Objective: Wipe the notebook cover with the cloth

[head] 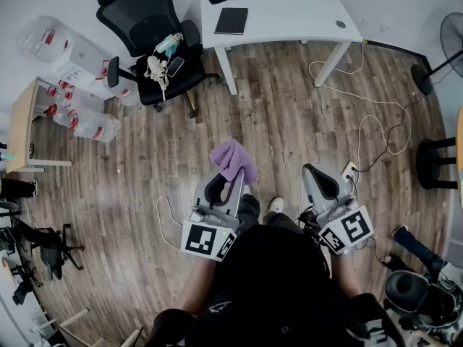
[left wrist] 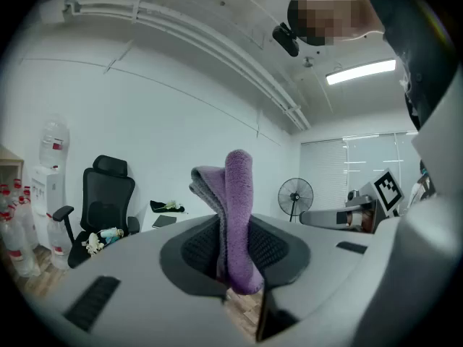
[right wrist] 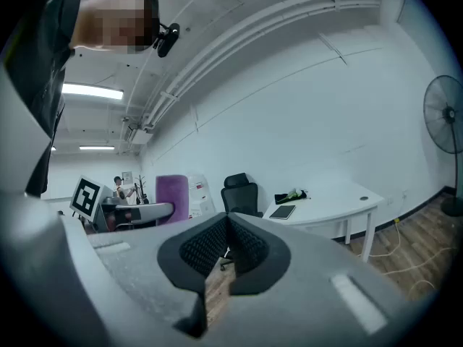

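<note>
My left gripper [head: 230,183] clamped on purple cloth [head: 234,160], right gripper [head: 318,173] jaws together, notebook [head: 231,20] flat on far tabletop [head: 296,9], long axis away from me

The light is bright, even and cool throughout. It comes from ceiling strip lights [left wrist: 360,71], which burn out to plain white in both gripper views. In the head view the white worktop [head: 289,9] at the far side is close to overexposed. The wooden floor [head: 289,136] carries a pale sheen at the left, and the shadows on it are soft and faint. All three pictures bulge with wide-angle distortion, and both gripper views have black corners. Near the lens the grey body of the left hand-held gripper [left wrist: 235,250] is soft, while the cloth [left wrist: 239,186] shows crisp pile.
</note>
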